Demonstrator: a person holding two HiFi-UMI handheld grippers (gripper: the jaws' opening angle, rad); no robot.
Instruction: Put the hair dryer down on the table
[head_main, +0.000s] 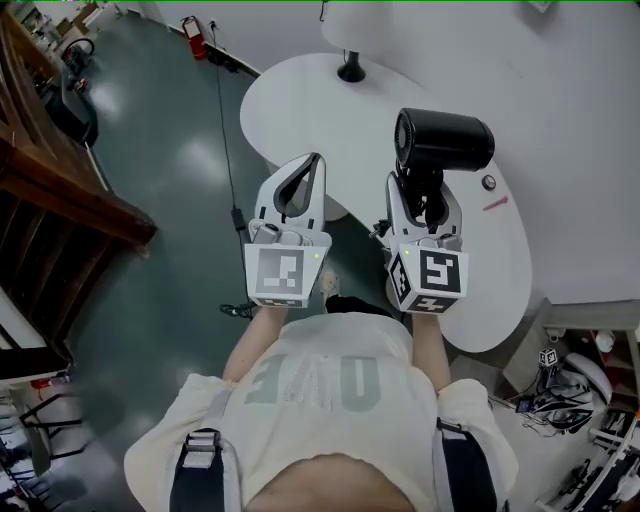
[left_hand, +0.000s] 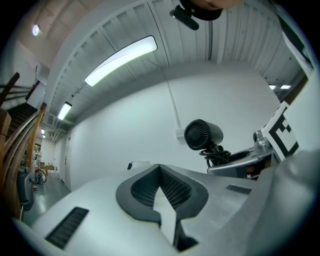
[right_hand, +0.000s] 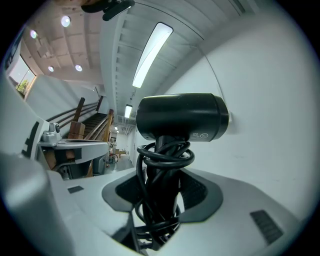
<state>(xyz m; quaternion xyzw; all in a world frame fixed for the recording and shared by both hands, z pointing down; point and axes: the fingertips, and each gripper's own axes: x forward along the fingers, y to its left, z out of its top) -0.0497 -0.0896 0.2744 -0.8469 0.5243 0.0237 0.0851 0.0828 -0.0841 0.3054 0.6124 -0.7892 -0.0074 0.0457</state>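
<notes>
A: Right gripper (right_hand: 161, 196) state?

B: Clenched on the hair dryer (right_hand: 181, 118). The handle is pinched between both pads, and the black barrel is carried above the jaws, lying crosswise.

A: Cord?

B: The cord (right_hand: 164, 156) is wound in loops round the handle, just under the barrel. More loops are bunched lower down between the jaws.

A: Where is the dryer relative to the table (head_main: 300, 105)?

B: From the head view it is seen over the white table's right half, near the edge closest to the person. It is carried by the gripper only, not set down. How high it is held cannot be told.

A: Left gripper (head_main: 314, 166)?

B: Jaws are brought together at the tips, with nothing held. It is kept level with the right one, just beside it and apart, over the table's near edge.

A: Anything else on the table?

B: A black stand (head_main: 351, 70) is seen at the far side, well apart from the dryer.
</notes>
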